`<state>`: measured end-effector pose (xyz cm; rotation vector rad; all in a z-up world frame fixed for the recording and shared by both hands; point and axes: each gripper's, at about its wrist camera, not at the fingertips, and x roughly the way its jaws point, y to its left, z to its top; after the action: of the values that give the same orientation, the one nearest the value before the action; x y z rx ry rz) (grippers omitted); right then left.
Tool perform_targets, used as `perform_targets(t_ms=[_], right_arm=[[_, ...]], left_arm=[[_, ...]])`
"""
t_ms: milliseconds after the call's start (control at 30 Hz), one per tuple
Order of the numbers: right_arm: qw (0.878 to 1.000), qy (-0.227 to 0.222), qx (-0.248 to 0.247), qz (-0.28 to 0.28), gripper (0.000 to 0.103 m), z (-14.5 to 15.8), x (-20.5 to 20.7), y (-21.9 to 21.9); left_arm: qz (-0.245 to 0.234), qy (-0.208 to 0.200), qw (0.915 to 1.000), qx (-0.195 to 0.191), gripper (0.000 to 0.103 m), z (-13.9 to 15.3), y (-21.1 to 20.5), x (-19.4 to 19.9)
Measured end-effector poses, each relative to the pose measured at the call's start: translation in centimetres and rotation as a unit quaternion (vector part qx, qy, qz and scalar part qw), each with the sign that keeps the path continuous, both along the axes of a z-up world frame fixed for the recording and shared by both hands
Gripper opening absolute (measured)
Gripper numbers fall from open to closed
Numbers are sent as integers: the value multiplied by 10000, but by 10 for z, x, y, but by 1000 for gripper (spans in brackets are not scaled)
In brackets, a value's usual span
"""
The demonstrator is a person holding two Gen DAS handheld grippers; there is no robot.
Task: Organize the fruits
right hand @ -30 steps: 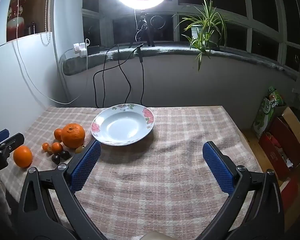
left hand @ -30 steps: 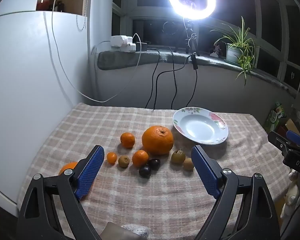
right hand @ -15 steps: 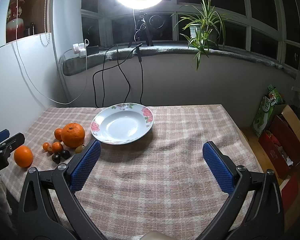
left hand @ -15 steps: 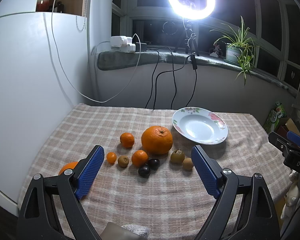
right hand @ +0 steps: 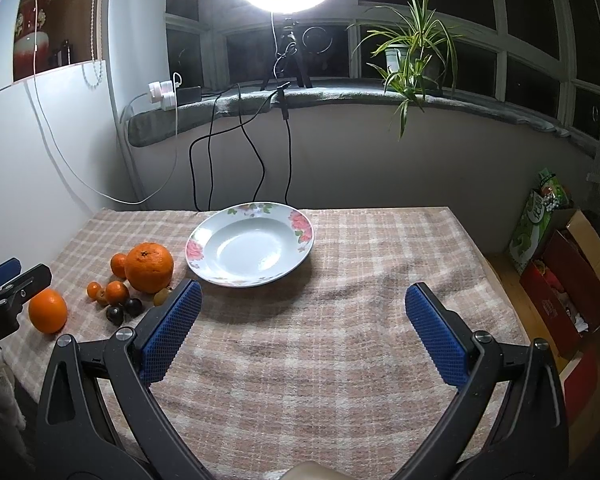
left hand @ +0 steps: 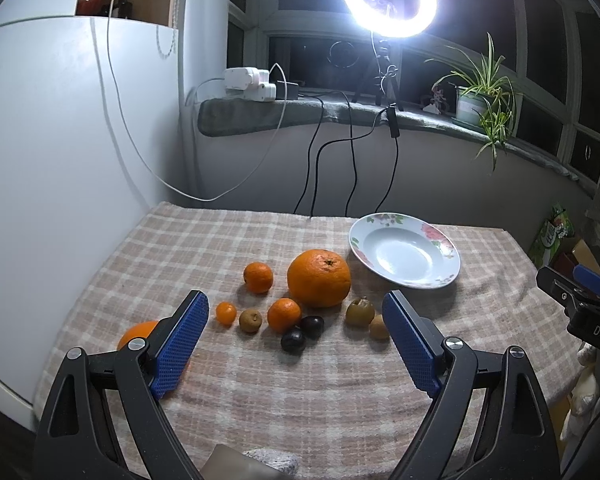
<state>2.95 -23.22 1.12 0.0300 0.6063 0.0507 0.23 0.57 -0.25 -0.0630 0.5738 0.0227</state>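
A table (right hand: 340,340) under a checked cloth (left hand: 300,380) carries everything. On it the plate (right hand: 256,278), white with a flowered rim, sits empty toward the back. Both grippers hang above the near edge with fingers spread wide and nothing between them: the left gripper (left hand: 296,344) in front of the fruit, the right gripper (right hand: 302,328) over bare cloth in front of the plate. Just left of the plate lies the big orange (left hand: 319,278), not touching it. A mid-sized orange (right hand: 48,311) rests apart at the table's left edge. Two tangerines (left hand: 258,277) (left hand: 284,314) sit beside the big orange, with a kumquat (left hand: 225,313), two brownish fruits (left hand: 250,320) (left hand: 359,312), a paler one (left hand: 379,327), and two dark plums (left hand: 311,326) (left hand: 292,340) touching each other.
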Motion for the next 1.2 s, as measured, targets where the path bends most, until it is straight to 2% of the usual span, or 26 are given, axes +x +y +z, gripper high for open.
perform_targets(t_ms=[1200], right_arm=[[10000, 55, 24, 36, 103, -3, -1, 4]], left_arm=[[-17, 29, 10000, -36, 89, -3, 1, 2]])
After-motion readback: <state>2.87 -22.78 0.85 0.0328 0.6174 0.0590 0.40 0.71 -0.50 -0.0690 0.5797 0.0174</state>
